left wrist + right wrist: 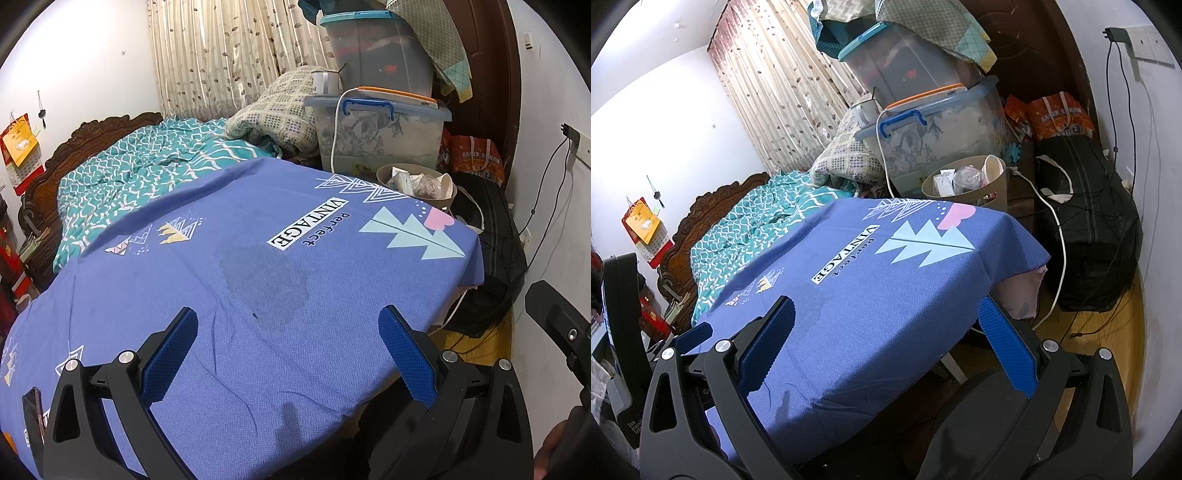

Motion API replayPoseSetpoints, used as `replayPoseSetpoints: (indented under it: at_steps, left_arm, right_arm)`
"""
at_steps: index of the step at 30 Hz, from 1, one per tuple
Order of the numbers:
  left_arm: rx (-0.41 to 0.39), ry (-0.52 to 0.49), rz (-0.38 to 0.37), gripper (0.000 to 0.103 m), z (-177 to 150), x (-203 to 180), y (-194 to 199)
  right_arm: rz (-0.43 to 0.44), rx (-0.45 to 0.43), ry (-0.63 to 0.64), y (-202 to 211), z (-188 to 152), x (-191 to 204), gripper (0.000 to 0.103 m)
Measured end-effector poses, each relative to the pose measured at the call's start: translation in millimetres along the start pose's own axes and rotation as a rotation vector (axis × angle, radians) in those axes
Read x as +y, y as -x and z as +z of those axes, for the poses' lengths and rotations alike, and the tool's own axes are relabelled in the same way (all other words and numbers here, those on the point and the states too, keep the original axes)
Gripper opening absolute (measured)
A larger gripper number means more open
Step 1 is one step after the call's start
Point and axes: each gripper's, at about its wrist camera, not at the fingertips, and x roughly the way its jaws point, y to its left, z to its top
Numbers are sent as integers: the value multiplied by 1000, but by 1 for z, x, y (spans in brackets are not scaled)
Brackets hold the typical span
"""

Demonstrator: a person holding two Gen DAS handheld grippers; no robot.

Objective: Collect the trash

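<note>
A blue tablecloth (258, 295) fills the middle; at eleven o'clock a teal quilt (140, 173), at one o'clock stacked storage boxes (380, 136), perhaps holding fabric.

Matt woven tablecloth (258, 295), seemingly damp-stained.

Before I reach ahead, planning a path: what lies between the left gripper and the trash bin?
Only bare blue tablecloth separates left gripper from trash bin, per left wrist view.

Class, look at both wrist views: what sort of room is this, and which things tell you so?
Most likely a cramped home bedroom: a carved wooden headboard with a teal quilt, a curtained window, and stacked plastic storage boxes beside it.
</note>
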Motion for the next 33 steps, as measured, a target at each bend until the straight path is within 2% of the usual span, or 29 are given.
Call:
replayPoseSetpoints:
  at_steps: [33]
  left_arm:
    - [2,-14,-6,94,-4,-3,-1]
  right_arm:
    - [1,1,-2,-1,0,-1,99]
